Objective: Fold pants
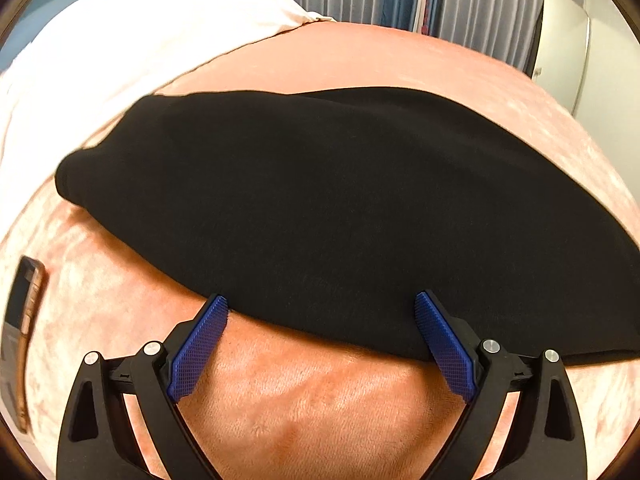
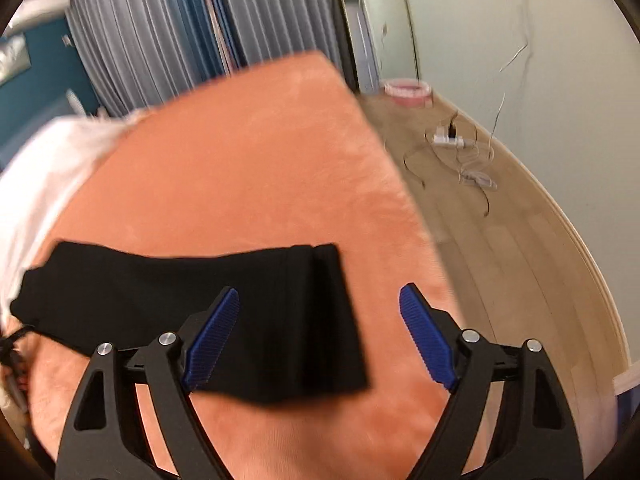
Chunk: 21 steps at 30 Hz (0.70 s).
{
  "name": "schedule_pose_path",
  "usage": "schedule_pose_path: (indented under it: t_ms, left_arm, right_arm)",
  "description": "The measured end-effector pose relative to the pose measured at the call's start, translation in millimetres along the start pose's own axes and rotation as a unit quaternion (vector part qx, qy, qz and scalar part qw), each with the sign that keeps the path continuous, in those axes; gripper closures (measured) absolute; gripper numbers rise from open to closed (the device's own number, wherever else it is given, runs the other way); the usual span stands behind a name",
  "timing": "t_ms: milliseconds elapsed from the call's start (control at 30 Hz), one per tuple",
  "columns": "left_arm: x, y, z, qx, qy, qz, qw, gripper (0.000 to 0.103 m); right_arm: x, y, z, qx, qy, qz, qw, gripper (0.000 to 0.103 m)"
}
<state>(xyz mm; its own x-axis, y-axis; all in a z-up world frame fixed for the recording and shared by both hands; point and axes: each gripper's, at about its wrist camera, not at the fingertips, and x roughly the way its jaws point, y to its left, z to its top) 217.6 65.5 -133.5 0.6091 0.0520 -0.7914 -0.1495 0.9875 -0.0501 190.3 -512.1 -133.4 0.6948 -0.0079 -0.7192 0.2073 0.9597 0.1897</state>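
The black pants [image 1: 320, 208] lie folded lengthwise on a pink-orange blanket [image 1: 304, 408], stretching from left to right. My left gripper [image 1: 320, 308] is open and empty, its blue fingertips at the near edge of the pants. In the right wrist view the pants [image 2: 192, 304] end in a stacked edge at the right. My right gripper [image 2: 319, 300] is open and empty, held above that right end; its left finger [image 2: 212, 340] overlaps the cloth in view.
A white pillow [image 1: 120, 40] lies at the far left of the bed. A phone [image 1: 24, 320] lies on the blanket at the left. Grey curtains [image 2: 168, 32] hang behind. Wooden floor [image 2: 500, 220] with a power strip [image 2: 450, 138] and cables lies right of the bed edge.
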Motion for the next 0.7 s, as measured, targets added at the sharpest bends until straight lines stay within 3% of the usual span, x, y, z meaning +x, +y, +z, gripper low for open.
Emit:
schedule_pose_path:
  t_ms: [33, 67, 167, 200, 233, 300, 333, 400, 433, 533, 567, 700]
  left_arm:
    - [4.0, -1.6, 3.4, -0.005, 0.0, -0.006, 1.0, 0.01]
    - [0.9, -5.4, 2.0, -0.009, 0.0, -0.01, 0.9999, 0.01]
    - [-4.7, -8.4, 0.3, -0.011, -0.003, -0.022, 0.9997, 0.011]
    - [-4.8, -8.9, -1.4, -0.014, -0.006, -0.026, 0.9995, 0.011]
    - [-3.8, -7.8, -2.6, -0.017, -0.005, -0.029, 0.9994, 0.011]
    - [-4.8, -10.1, -0.9, -0.017, -0.004, -0.029, 0.9994, 0.01]
    - [-5.9, -11.0, -1.5, -0.016, -0.003, -0.03, 0.9994, 0.011]
    - [-11.5, -8.0, 1.0, -0.018, 0.001, -0.038, 0.9991, 0.011]
    - [-15.6, -2.2, 2.9, -0.026, 0.001, -0.039, 0.9989, 0.011]
    - [-32.7, 29.3, 5.0, -0.062, -0.019, -0.034, 0.9973, 0.011]
    - [-38.1, 43.1, 8.3, -0.074, -0.026, -0.028, 0.9965, 0.011]
    - [-42.3, 119.0, 37.3, -0.172, -0.022, 0.001, 0.9849, 0.011]
  right_arm:
    - [12.4, 10.7, 3.7, -0.016, 0.02, 0.001, 1.0, 0.097]
    - [15.4, 19.3, 6.7, -0.024, 0.024, -0.008, 0.999, 0.098]
    - [-24.0, 34.0, 22.7, -0.058, -0.064, -0.052, 0.995, 0.098]
    - [-25.8, 25.9, 25.8, -0.058, -0.082, -0.082, 0.992, 0.098]
    - [-12.1, 16.7, 26.8, -0.062, -0.065, -0.112, 0.99, 0.095]
    - [37.6, -6.5, 17.4, -0.046, 0.032, -0.137, 0.989, 0.091]
    - [47.1, -12.7, 10.4, -0.037, 0.051, -0.152, 0.986, 0.091]
    - [20.8, -22.2, 2.5, 0.019, -0.002, -0.137, 0.99, 0.09]
    - [8.7, -25.2, -2.9, 0.04, -0.015, -0.131, 0.99, 0.085]
    - [-35.4, -15.7, -22.7, 0.063, -0.07, -0.137, 0.986, 0.049]
    - [-48.4, -3.8, -31.1, 0.053, -0.082, -0.142, 0.985, 0.043]
    - [-70.4, 36.4, -65.0, 0.03, -0.085, -0.102, 0.991, 0.04]
